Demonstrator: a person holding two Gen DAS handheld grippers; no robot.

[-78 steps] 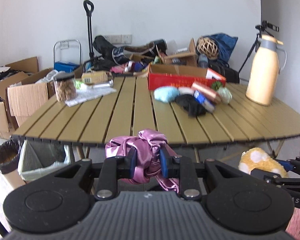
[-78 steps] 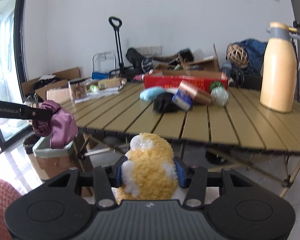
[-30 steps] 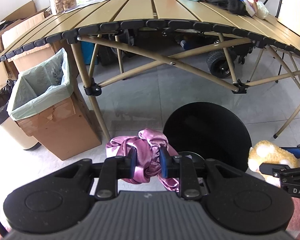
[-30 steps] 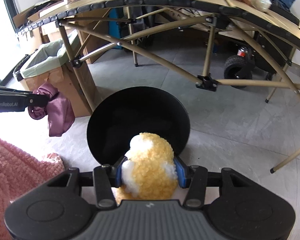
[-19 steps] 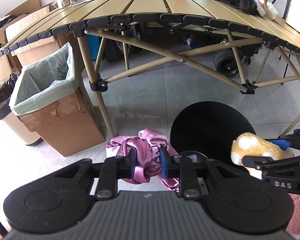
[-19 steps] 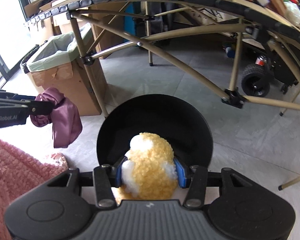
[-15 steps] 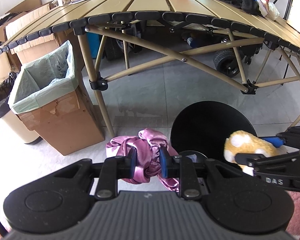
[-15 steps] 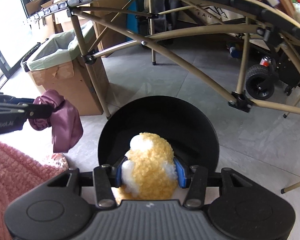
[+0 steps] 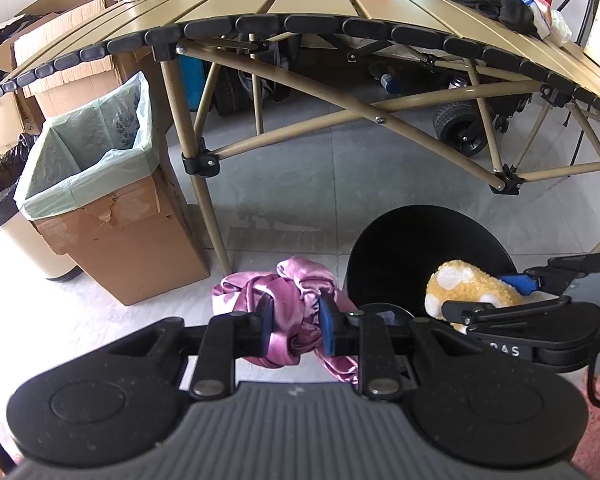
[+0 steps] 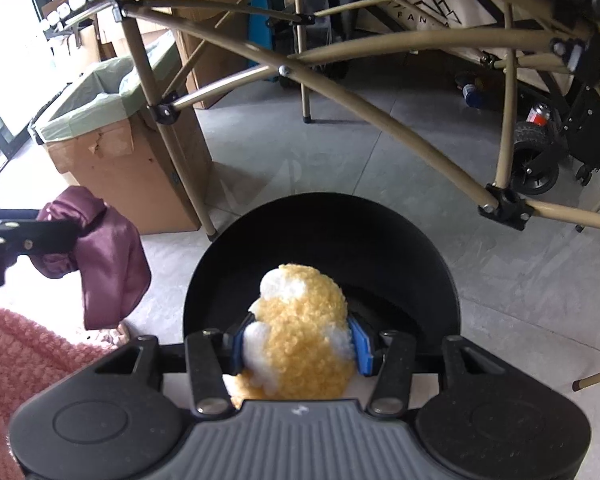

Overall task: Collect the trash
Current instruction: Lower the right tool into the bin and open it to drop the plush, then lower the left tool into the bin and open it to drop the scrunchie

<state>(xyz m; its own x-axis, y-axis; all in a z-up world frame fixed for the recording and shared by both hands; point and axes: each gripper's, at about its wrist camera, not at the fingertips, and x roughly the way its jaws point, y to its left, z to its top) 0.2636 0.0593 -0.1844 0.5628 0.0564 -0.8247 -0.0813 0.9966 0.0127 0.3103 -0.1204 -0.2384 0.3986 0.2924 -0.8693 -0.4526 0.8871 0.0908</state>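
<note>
Right gripper (image 10: 298,344) jaws clamped on the fluffy yellow toy (image 10: 300,332), right over the black bin (image 10: 428,256). Left gripper (image 9: 293,322) jaws squeezing the pink satin cloth (image 9: 288,300) just beside it, near the folding bench (image 9: 308,4).

On the side of the right gripper (image 9: 496,308), seen to the right of my left tongs, I can read the pale letters "DAS". Far ahead of my right tongs, under the table, a white bag (image 10: 432,0) carries a mountain outline and the letters "FAN", the rest hidden by a table strut.
</note>
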